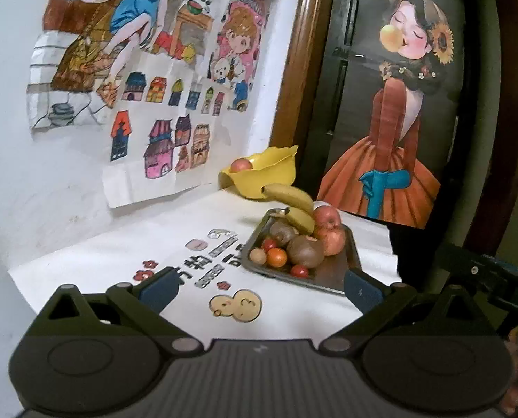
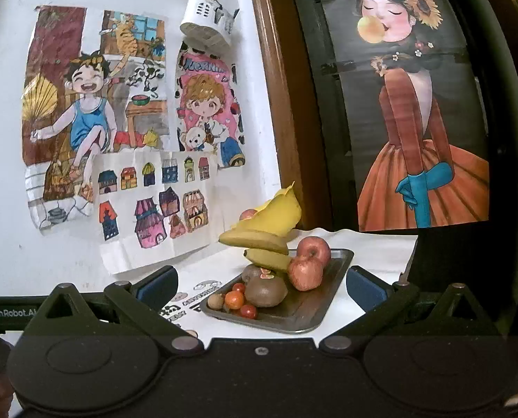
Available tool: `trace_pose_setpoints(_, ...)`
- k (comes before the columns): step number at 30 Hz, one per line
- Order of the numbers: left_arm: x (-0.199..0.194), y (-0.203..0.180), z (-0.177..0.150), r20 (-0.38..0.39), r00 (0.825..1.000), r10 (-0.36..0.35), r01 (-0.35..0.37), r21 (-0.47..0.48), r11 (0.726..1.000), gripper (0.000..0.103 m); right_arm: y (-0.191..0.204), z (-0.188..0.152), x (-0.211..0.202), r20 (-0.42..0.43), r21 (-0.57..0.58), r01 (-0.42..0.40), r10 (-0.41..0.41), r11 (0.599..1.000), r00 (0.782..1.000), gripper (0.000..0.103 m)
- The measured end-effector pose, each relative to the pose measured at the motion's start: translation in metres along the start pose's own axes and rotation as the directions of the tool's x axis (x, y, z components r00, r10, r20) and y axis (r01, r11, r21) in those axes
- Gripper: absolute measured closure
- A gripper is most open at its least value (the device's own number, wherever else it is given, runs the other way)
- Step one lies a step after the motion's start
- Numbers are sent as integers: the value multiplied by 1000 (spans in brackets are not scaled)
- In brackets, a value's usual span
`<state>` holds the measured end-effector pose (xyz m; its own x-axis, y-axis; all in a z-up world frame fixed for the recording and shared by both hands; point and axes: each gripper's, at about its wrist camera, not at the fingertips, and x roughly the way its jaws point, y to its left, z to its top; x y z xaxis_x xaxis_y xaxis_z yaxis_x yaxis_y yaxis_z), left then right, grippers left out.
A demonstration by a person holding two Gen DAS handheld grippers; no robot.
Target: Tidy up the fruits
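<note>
Both claws hang spread apart and empty over the white table (image 1: 102,244). Ahead of the left claw (image 1: 259,289), slightly to its right, sits the metal tray (image 1: 332,275) heaped with bananas (image 1: 295,205), apples (image 1: 328,230), kiwis (image 1: 304,250) and cherry tomatoes (image 1: 299,271). The right claw (image 2: 260,284) faces that tray (image 2: 307,317) squarely. Behind it stands a yellow bowl (image 2: 276,216) holding one apple (image 2: 248,214).

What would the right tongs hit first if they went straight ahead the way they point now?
Probably the near rim of the metal tray, then the kiwis and apples piled on it. The right tongs are open and empty; depth is uncertain.
</note>
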<state>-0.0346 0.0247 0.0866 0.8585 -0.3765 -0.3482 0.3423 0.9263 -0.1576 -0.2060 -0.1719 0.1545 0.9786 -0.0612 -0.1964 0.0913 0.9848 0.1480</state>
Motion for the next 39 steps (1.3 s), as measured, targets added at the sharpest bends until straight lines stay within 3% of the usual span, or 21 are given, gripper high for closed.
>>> trace_pose_setpoints(14, -9, 26, -21, 21, 999, 46, -46, -26, 999, 0, 37, -22, -5, -18, -79, 28, -29, 997, 999, 1)
trace_pose_setpoints(20, -15, 33, -37, 60, 993, 103, -103, -8, 995, 0, 47, -36, -17, -24, -36, 105, -106, 994, 994, 1)
trace_pose_setpoints(25, -12, 42, -39, 63, 996, 65, -63, -35, 997, 0, 53, -44, -26, -32, -38, 144, -146, 989, 989, 1)
trace_pose_setpoints(33, 12, 52, -40, 57, 995, 84, -82, -44, 996, 0, 56, -51, -1, -11, -25, 200, -200, 979, 980, 1)
trace_pose_setpoints(39, 23, 59, -45, 42, 993, 114, -112, -46, 993, 0, 53, -64, 27, -30, -2, 191, -190, 982, 981, 1)
